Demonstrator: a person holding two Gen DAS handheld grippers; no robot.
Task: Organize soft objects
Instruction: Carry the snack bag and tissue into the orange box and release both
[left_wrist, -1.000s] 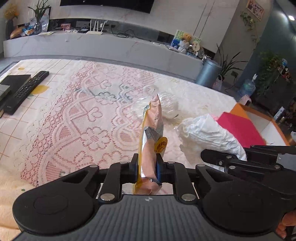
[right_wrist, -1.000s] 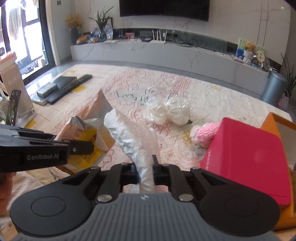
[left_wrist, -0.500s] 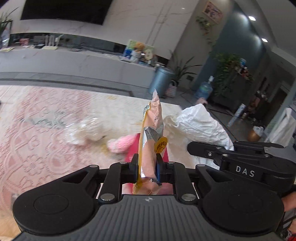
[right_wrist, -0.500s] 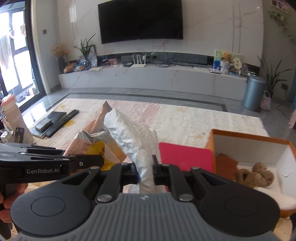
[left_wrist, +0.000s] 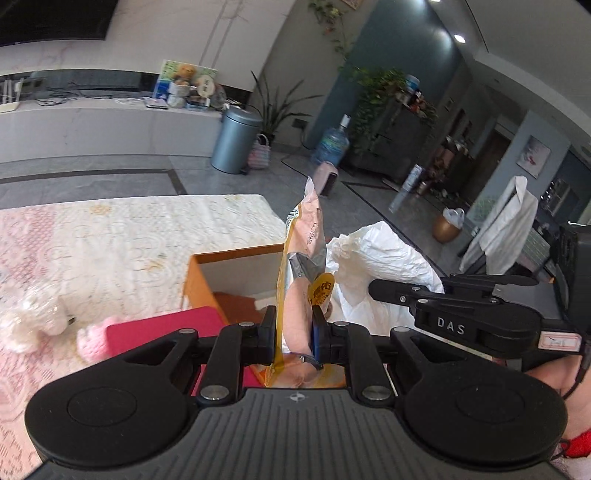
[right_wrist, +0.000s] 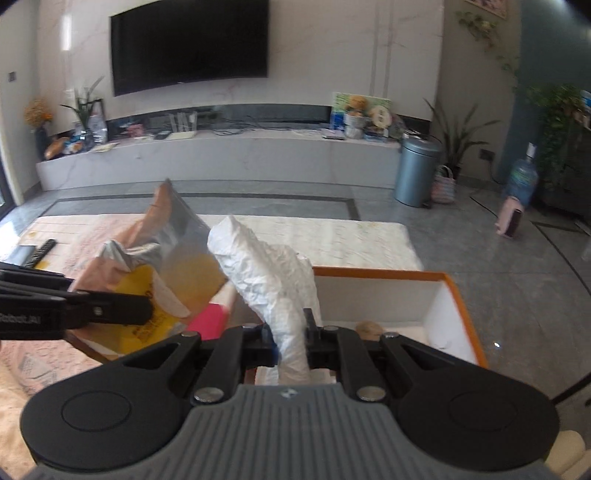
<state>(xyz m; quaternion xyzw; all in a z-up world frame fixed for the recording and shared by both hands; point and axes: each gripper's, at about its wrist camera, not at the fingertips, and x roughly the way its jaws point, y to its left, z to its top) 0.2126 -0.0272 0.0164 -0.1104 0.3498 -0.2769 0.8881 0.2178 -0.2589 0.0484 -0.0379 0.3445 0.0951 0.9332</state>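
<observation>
Left claw (left_wrist: 293, 338) clamped on upright orange snack pouch (left_wrist: 304, 258) rising toward 12 o'clock, right claw (right_wrist: 290, 338) pinching crumpled white bag (right_wrist: 273, 273) leaning toward 11 o'clock, orange box (right_wrist: 458, 295) beyond at 1 o'clock, pink lid (left_wrist: 162, 325) at 9 o'clock, lace-covered surface (left_wrist: 129, 236) farther back.

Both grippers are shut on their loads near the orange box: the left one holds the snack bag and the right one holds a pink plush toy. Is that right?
Not quite. In the right wrist view the right gripper is shut on a crumpled white bag, not a pink plush toy. The rest holds: the left gripper is shut on the snack bag, and both are near the orange box.
</observation>
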